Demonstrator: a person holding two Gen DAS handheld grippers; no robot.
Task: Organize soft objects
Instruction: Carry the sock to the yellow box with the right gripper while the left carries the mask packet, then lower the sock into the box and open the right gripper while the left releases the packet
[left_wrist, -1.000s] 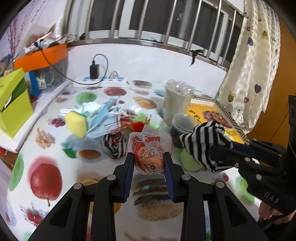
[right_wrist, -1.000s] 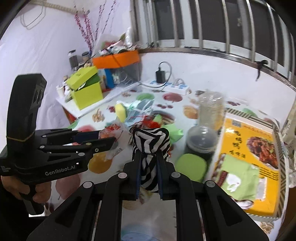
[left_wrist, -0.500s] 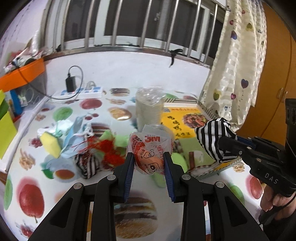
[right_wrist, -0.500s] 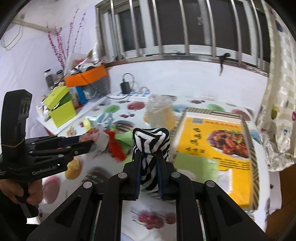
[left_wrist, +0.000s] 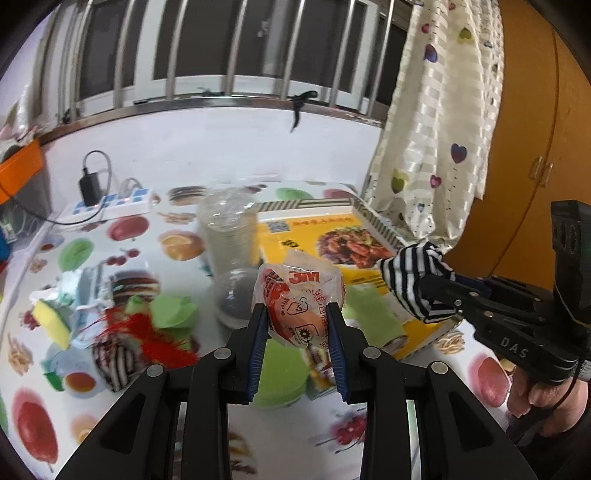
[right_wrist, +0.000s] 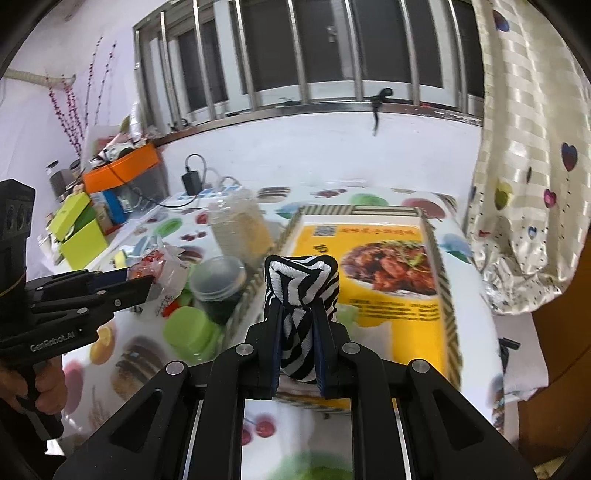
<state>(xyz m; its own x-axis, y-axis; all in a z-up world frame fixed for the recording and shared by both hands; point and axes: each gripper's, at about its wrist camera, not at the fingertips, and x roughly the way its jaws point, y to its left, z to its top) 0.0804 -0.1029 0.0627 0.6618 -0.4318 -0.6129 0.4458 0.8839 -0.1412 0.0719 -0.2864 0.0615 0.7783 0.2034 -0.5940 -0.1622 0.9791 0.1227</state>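
My left gripper (left_wrist: 297, 314) is shut on a clear 3M packet with an orange sponge (left_wrist: 301, 301), held above the table just left of the yellow box (left_wrist: 332, 230). My right gripper (right_wrist: 298, 314) is shut on a black-and-white striped cloth (right_wrist: 301, 286), held over the near edge of the same yellow box (right_wrist: 380, 236). In the left wrist view the right gripper (left_wrist: 424, 291) and its striped cloth (left_wrist: 410, 275) hang at the box's right corner. A pile of soft items (left_wrist: 110, 317) lies at the left: a yellow sponge, a blue mask, red netting and a second striped cloth.
A clear jar (left_wrist: 229, 229) and a dark lidded tub (right_wrist: 218, 284) stand left of the box, with green lids (right_wrist: 190, 330) nearby. A power strip (left_wrist: 110, 205) lies by the back wall. A curtain (right_wrist: 528, 184) hangs at the right. Green boxes (right_wrist: 79, 236) stand far left.
Both grippers have swung right with their loads, from over the soft pile to the yellow box. The grips have not changed.
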